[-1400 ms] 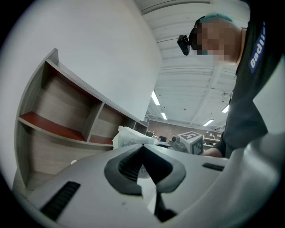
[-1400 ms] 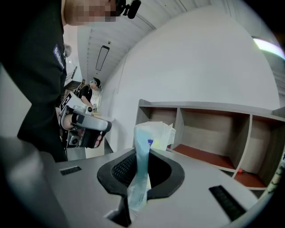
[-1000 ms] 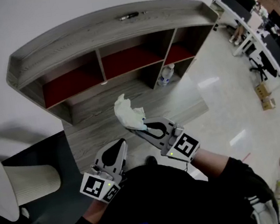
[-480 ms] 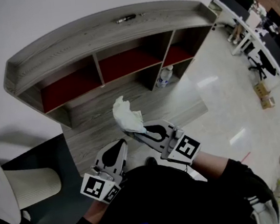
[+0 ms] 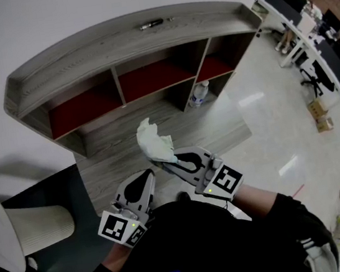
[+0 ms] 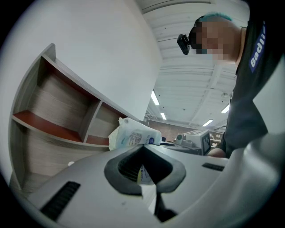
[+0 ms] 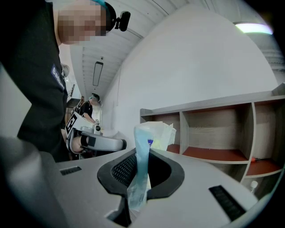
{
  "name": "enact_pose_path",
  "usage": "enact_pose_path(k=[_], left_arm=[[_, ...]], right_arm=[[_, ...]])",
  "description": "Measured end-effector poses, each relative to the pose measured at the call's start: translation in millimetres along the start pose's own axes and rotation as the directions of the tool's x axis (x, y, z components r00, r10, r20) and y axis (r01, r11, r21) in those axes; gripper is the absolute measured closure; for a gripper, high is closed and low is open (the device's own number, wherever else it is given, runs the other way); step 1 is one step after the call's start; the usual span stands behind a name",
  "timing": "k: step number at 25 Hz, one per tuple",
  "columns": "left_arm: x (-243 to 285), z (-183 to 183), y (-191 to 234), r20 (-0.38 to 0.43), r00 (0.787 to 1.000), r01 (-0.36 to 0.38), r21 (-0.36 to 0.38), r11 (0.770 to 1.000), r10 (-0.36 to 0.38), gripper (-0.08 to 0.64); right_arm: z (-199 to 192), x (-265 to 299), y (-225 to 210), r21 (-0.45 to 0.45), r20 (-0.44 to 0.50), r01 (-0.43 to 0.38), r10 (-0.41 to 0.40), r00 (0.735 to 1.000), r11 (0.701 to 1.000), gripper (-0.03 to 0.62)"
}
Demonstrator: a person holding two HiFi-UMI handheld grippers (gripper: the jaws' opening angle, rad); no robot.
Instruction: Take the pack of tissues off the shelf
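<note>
White tissue pack [image 5: 154,142]; grey woodgrain shelf [image 5: 112,36], red-lined.

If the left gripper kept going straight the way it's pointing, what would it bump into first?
The left gripper would probably meet the pack of tissues, pinched in the right gripper; its own view shows the pack straight ahead, the shelf farther behind. Depth is unclear, so it might slip past.

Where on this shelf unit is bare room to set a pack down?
Bare: three red-floored compartments, the wooden ledge below them, and the top board left of a small dark item. Taken: the lower-right nook holding the bottle.
</note>
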State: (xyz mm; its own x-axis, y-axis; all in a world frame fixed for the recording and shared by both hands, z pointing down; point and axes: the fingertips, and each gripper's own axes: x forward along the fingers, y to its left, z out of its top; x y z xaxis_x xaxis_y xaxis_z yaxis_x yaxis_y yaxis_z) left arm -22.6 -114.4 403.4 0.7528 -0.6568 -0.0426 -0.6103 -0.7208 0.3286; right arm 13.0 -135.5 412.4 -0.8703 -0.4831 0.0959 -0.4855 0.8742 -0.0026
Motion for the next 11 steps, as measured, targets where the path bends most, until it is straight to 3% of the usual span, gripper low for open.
enact_pose_path(k=[11], left_arm=[[-0.7,2.5,-1.8,0.000,1.000,0.000,0.001,1.000,0.000,0.561]], right_arm=[[1.4,0.5,0.7,-0.006,-0.005,-0.002,0.002,1.000,1.000,0.532]])
